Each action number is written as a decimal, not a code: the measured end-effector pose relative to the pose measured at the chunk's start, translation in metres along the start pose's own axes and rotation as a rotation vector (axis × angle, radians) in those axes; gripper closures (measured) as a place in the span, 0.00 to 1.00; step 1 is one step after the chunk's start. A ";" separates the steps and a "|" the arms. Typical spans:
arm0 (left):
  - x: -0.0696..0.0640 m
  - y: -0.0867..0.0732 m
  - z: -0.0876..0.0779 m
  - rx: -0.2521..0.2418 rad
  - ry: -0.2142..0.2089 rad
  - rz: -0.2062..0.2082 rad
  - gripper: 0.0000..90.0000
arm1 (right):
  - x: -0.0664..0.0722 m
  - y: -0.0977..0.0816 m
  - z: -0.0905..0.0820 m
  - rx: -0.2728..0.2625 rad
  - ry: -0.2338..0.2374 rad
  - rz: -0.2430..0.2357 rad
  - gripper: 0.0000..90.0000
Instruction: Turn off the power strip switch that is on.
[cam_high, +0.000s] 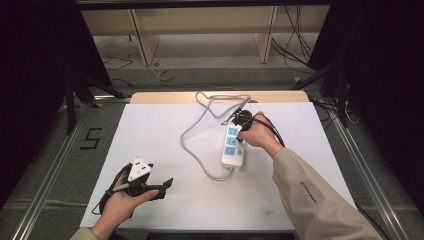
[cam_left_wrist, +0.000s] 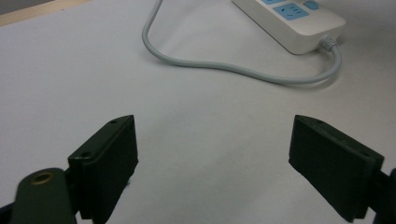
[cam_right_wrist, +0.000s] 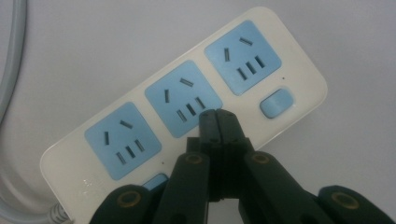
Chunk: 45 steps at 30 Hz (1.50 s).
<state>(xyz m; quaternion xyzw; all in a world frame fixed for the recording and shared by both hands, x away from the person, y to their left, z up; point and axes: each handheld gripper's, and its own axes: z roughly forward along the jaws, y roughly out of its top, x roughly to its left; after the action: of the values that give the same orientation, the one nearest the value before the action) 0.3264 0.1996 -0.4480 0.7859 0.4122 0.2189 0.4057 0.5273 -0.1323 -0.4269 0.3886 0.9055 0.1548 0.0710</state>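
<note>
- Nearest the person, at the lower left of the high view, the left hand (cam_high: 116, 202) holds the left gripper (cam_high: 167, 183) low over the white table (cam_high: 160, 130), pointing across it toward the right; a grey three-cornered plate (cam_high: 139, 169) sits on top of the gripper.
- In the left gripper view, its two black jaws stand wide apart with nothing between them; bare white surface lies under them, and the near end of the power strip (cam_left_wrist: 299, 23) is well ahead.
- A grey cable (cam_left_wrist: 224, 67) leaves that end of the strip; it bends back across the table in a loose curve.
- Farther in, right of centre, the right hand (cam_high: 260, 134), in a beige sleeve (cam_high: 312, 200), holds the right gripper (cam_high: 243, 120) down over the strip.
- The power strip (cam_high: 234, 146) is white with three blue sockets; it lies flat on the table, long side running away from the person.
- In the right gripper view, the right gripper (cam_right_wrist: 217, 116) has its jaws pressed together, gripping nothing; the tips hover at the edge of the middle socket (cam_right_wrist: 183, 97); whether they touch it cannot be told; a small blue switch (cam_right_wrist: 277, 102) sits beside the end socket.
- Farthest, the grey cable loops near the table's back edge; beyond are wooden shelving (cam_high: 200, 30) and loose wires on the floor.
</note>
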 end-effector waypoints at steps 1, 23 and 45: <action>0.000 0.000 0.000 0.000 0.000 0.000 0.17 | 0.000 0.000 0.000 0.004 0.002 0.000 1.00; 0.000 0.000 0.000 -0.003 0.001 0.000 0.17 | 0.001 0.004 0.003 0.055 0.011 -0.009 1.00; -0.001 0.000 0.000 -0.004 0.001 -0.003 0.17 | 0.001 0.007 0.003 0.088 0.010 0.000 1.00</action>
<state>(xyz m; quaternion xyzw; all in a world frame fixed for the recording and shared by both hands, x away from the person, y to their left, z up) 0.3261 0.1988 -0.4479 0.7844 0.4131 0.2197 0.4072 0.5324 -0.1259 -0.4274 0.3907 0.9117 0.1169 0.0493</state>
